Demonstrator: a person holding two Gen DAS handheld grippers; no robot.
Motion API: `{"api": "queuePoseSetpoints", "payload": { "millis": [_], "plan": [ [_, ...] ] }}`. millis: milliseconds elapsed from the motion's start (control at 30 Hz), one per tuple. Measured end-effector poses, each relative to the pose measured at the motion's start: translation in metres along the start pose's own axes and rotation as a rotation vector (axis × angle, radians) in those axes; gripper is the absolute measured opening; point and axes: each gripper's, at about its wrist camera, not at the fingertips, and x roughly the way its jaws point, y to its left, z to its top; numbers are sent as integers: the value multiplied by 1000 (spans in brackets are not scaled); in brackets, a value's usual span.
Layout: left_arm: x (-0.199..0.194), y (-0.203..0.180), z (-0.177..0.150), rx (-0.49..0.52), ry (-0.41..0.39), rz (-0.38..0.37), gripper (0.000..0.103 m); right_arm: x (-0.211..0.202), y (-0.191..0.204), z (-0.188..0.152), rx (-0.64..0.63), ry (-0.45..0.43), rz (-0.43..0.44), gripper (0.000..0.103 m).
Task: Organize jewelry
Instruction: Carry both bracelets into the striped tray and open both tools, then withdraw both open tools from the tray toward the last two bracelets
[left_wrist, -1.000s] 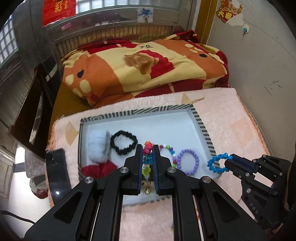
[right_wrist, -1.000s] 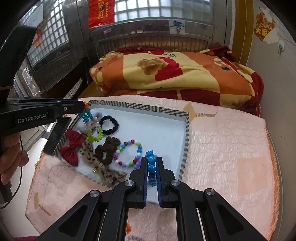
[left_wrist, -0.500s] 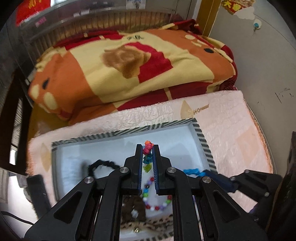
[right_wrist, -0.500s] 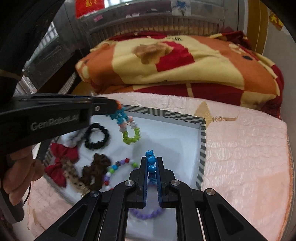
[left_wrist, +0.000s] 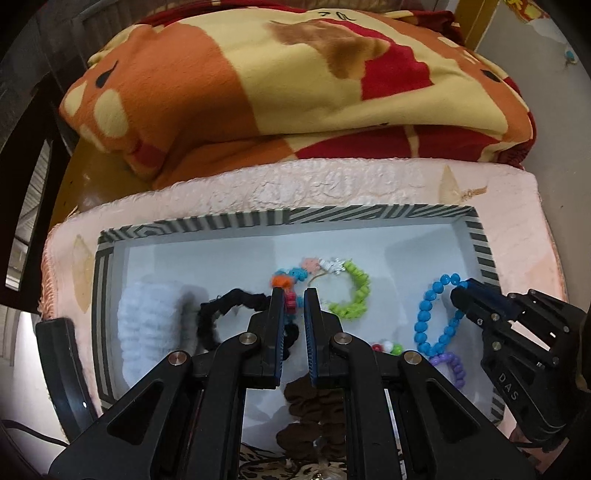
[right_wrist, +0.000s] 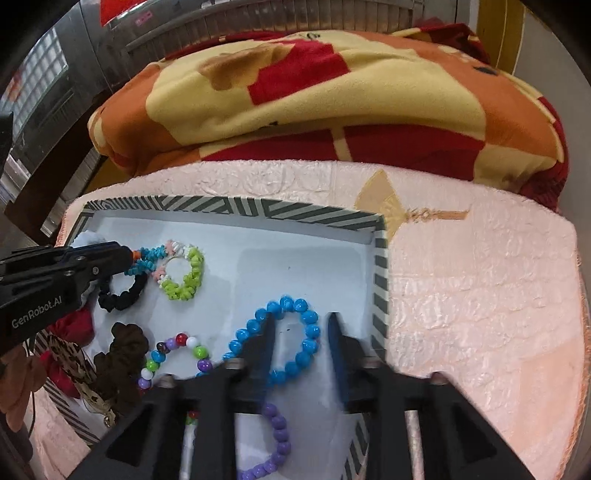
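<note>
Between the right gripper's (right_wrist: 301, 345) parting fingers, the blue bead bracelet (right_wrist: 275, 341) is lying flat on the white floor of the striped-rim box (right_wrist: 380, 273); the jaws are opening, the left finger is overlapping the bracelet's near-left beads and the right finger is standing clear beside its right side. The bracelet is forming a slightly pinched loop whose long axis is running away from this gripper, toward the far wall of the box. Just under the gripper's body, a purple bead bracelet (right_wrist: 275, 443) is trailing back toward the camera, and to its left a multicoloured bead bracelet (right_wrist: 173, 356) and a brown scrunchie (right_wrist: 122, 363) are resting.

Farther left, the left gripper (left_wrist: 293, 295) is pinching one end of the colourful charm bracelet (left_wrist: 332, 284), jaws nearly together on it. From the fingertips that bracelet is stretching forward and to the right across the box floor, its lime-green section curling at the far end. Beside the left fingers a black scrunchie (left_wrist: 229, 314) is lying, with a white fluffy piece (left_wrist: 151, 328) beyond it to the left.
</note>
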Motion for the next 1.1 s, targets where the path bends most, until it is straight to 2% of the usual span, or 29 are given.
{"api": "queuePoseSetpoints", "payload": {
  "millis": [67,133,233,300,900,1100],
  "plan": [
    [-3,-1,-3,10,-9,7,13,-11,-2,-2,16,-22,10,31],
    [-7,-4,-6,13,-17,8,31,-20,-4,-5,32,-27,19,31],
    [-16,-3,-11,-3,-34,-3,45,-39,-4,-16,40,-44,34,33],
    [-23,-4,-18,-12,-41,-1,49,-49,-3,-23,45,-50,39,41],
    [-94,-9,-96,-30,-145,97,49,-122,23,-106,99,-93,80,43],
    [-110,-21,-127,-31,-153,97,49,-137,24,-133,93,-85,75,43]
  ]
}}
